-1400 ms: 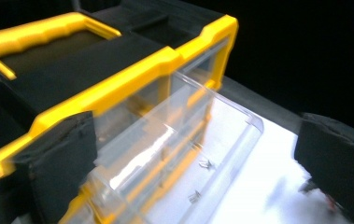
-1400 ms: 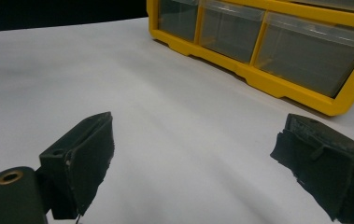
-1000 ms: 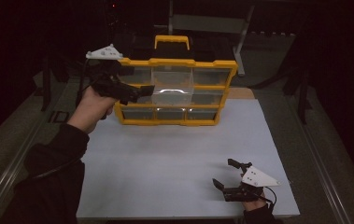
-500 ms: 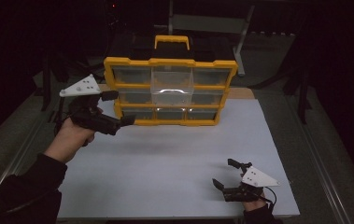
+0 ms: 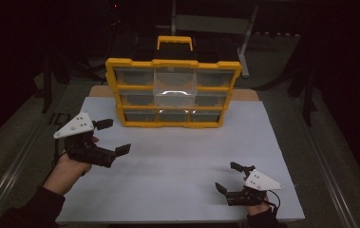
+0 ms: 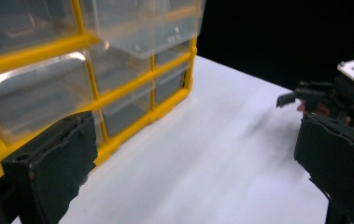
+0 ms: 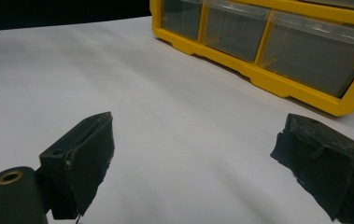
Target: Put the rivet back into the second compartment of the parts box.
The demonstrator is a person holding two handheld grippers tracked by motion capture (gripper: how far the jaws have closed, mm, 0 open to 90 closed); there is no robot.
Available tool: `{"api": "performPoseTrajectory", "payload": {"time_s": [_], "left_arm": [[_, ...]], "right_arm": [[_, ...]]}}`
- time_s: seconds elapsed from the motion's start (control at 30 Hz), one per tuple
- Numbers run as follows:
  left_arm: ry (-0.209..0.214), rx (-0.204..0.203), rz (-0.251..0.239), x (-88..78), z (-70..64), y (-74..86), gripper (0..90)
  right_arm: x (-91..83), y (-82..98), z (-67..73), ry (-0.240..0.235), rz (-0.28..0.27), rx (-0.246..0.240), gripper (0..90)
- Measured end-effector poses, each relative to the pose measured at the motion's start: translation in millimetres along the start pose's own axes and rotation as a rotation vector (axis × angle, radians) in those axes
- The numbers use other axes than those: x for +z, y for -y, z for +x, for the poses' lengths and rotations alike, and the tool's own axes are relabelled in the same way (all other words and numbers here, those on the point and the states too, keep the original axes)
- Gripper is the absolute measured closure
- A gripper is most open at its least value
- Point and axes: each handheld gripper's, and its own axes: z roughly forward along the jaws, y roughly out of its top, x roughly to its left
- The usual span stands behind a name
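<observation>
A yellow drawer cabinet (image 5: pixel 173 92) with clear drawers and a handle on top stands at the back of the white mat (image 5: pixel 182 161). Its top middle drawer (image 5: pixel 175 85) sticks out a little. In the high view my left gripper (image 5: pixel 113 137) is held open above the mat's left edge, in front of and left of the cabinet, holding nothing. My right gripper (image 5: pixel 227 177) rests open near the front right of the mat, also without anything in it. The left gripper view has the cabinet (image 6: pixel 95 70) close at left and the right gripper (image 6: pixel 324 95) far off. In the right gripper view the cabinet (image 7: pixel 282 46) stands ahead.
Dark surroundings ring the table. A metal stand (image 5: pixel 211 23) rises behind the cabinet. Grey rails (image 5: pixel 6 175) run along both table sides. Bare mat lies between the two grippers.
My left gripper has drawn back from the cabinet's left side, down and toward the person, to the mat's left edge. The right gripper has stayed put.
</observation>
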Motion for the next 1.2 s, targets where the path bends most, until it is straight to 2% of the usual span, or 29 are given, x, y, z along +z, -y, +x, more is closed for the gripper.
{"api": "performPoseTrajectory", "payload": {"time_s": [0.07, 0.1, 0.23, 0.33, 0.37, 0.4, 0.53, 0.67, 0.93, 1.0, 1.2], "left_arm": [[0.008, -0.008, -0.003, -1.6, -0.9, 10.4, 0.0], [0.008, -0.008, -0.003, -1.6, -0.9, 10.4, 0.0], [-0.004, -0.029, -0.023, -6.1, -0.5, 34.9, 0.0], [-0.007, -0.05, -0.02, -7.7, 0.8, 49.8, 0.0], [-0.007, -0.05, -0.02, -7.7, 0.8, 49.8, 0.0], [-0.018, -0.054, -0.013, -8.4, 1.2, 59.5, 0.0], [-0.038, -0.056, -0.015, -11.1, 2.1, 78.6, 0.0], [-0.034, -0.08, -0.01, -11.6, 2.7, 96.7, 0.0], [-0.048, -0.097, 0.0, -9.3, 0.5, 122.3, 0.0], [-0.049, -0.094, -0.012, -8.1, 0.1, 132.2, 0.0], [-0.033, -0.09, -0.037, -7.4, 0.8, 144.2, 0.0]], "right_arm": [[-0.1, -0.1, 0.4, -0.001, 0.003, 0.001, 10.1], [-0.1, -0.1, 0.4, -0.001, 0.003, 0.001, 10.1], [0.0, 0.2, 0.2, -0.001, 0.003, 0.001, 10.1], [0.1, 0.1, 0.4, -0.002, 0.003, -0.004, 10.1], [0.1, 0.1, 0.4, -0.002, 0.003, -0.004, 10.1], [0.0, 0.1, 0.1, -0.002, 0.003, -0.003, 10.1], [-0.3, -0.1, 0.5, 0.001, 0.003, -0.008, 10.1], [0.1, -0.1, 1.0, 0.002, 0.008, -0.014, 10.1], [0.7, 0.0, 1.5, 0.002, 0.009, -0.017, 10.2], [0.5, 0.0, 1.2, 0.002, 0.009, -0.015, 10.1], [-0.1, -0.3, 1.5, 0.001, 0.01, -0.015, 10.2]]}}
